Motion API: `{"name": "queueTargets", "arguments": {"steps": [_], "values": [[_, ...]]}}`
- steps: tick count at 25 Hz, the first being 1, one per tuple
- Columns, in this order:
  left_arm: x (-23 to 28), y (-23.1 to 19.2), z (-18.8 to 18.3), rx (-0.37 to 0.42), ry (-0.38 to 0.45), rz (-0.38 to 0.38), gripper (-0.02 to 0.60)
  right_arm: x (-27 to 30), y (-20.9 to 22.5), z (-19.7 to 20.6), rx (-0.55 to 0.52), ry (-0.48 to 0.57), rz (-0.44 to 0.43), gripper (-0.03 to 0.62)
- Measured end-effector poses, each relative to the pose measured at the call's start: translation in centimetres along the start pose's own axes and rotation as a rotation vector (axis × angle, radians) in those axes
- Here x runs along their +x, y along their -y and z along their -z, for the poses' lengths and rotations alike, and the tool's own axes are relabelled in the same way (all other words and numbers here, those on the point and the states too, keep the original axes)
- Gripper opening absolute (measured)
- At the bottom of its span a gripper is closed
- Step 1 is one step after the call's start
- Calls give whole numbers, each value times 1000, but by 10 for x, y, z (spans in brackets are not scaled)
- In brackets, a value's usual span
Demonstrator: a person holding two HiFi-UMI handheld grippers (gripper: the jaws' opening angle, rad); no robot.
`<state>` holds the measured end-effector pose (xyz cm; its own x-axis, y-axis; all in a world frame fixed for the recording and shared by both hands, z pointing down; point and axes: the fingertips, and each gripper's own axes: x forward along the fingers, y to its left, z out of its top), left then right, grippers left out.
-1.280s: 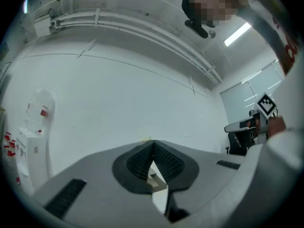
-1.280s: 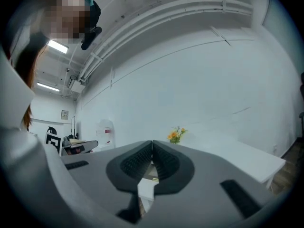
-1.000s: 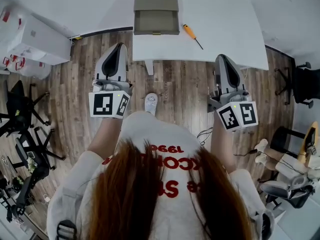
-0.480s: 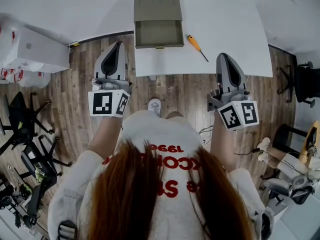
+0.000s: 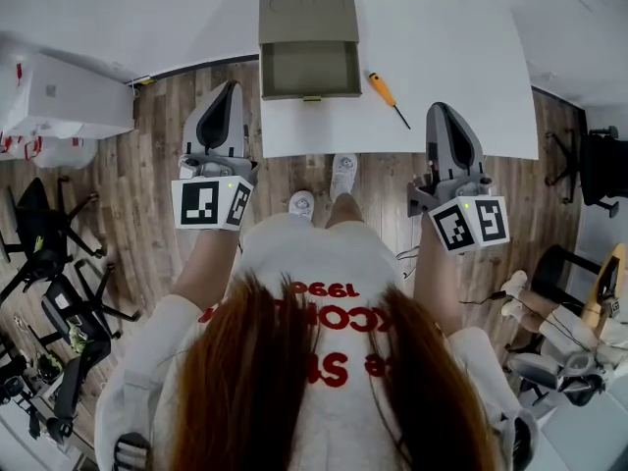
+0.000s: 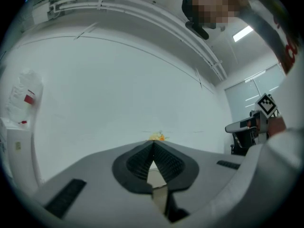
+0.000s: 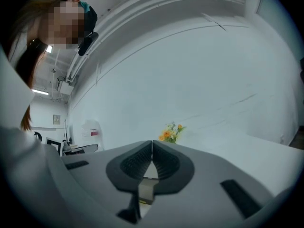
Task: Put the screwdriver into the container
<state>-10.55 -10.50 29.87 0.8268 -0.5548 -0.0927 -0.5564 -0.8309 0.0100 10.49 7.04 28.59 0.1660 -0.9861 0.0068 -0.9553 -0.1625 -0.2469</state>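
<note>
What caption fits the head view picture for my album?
Person holds left hand-held gripper and right hand-held gripper, both shut, before a table bearing screwdriver and open container.

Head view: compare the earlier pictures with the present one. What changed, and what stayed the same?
The person has stepped toward the table; the container and screwdriver appear nearer, and a second shoe shows ahead. Nothing was taken or let go. The left gripper and right gripper stay shut and empty; the screwdriver still lies right of the container.
</note>
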Motion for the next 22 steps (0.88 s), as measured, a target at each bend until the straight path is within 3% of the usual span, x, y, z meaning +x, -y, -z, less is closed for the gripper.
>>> {"name": "queueTargets", "arguments": {"steps": [9, 22], "values": [[52, -17, -8, 21, 30, -127, 6, 76, 31, -22, -23, -12, -162, 6], [103, -20, 13, 44, 21, -321, 6, 158, 84, -16, -19, -78, -365, 6]]}}
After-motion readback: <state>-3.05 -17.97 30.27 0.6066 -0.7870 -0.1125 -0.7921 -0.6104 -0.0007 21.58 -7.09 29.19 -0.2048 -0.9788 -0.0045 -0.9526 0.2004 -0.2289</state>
